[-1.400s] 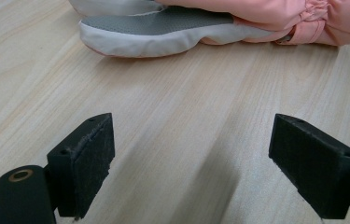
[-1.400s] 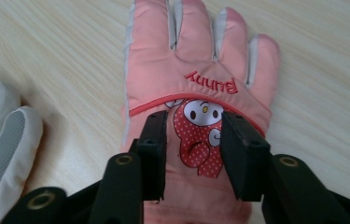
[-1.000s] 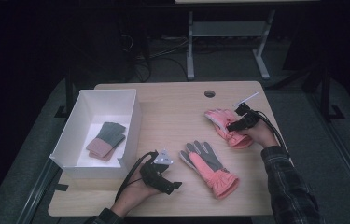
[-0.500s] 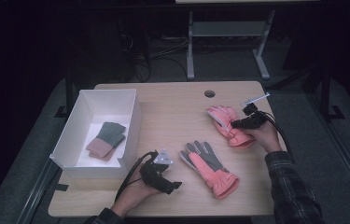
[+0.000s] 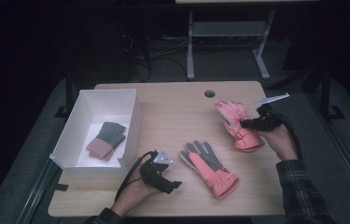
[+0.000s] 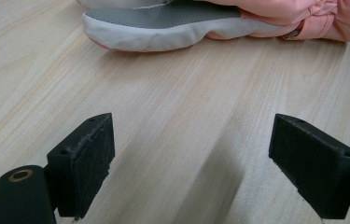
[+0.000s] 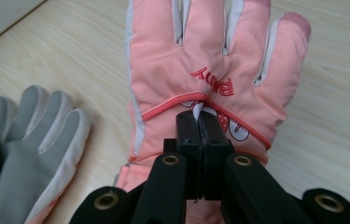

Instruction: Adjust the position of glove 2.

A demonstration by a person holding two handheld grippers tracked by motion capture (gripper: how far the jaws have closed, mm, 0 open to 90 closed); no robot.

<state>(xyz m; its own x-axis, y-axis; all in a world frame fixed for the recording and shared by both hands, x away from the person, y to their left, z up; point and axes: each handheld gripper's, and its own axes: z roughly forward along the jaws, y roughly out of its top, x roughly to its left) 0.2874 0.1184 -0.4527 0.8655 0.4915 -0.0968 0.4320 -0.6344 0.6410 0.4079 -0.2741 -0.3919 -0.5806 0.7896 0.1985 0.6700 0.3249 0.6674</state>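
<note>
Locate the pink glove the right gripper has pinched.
In the high view the pink glove is at the table's right, below the round hole, pinched by the right gripper, right of the palm-up glove.

The left gripper (image 5: 175, 185) sits at the lower centre of the high view, held low over the tabletop (image 5: 172, 107) by a hand (image 5: 133, 193) that enters from the bottom edge. Its grey three-cornered plate faces up and a black cable loops back along the wrist. In the left gripper view its two black fingers (image 6: 86, 161) stand wide apart with bare wood between them. The right gripper (image 5: 243, 124) is at the right of the high view, pointing toward the frame's left, gripped by a hand (image 5: 280, 140) whose plaid-sleeved forearm rises from the lower right corner. Its fingers (image 7: 189, 135) are pressed together, pinching a fold of the pink padded glove (image 7: 210, 70).
</note>
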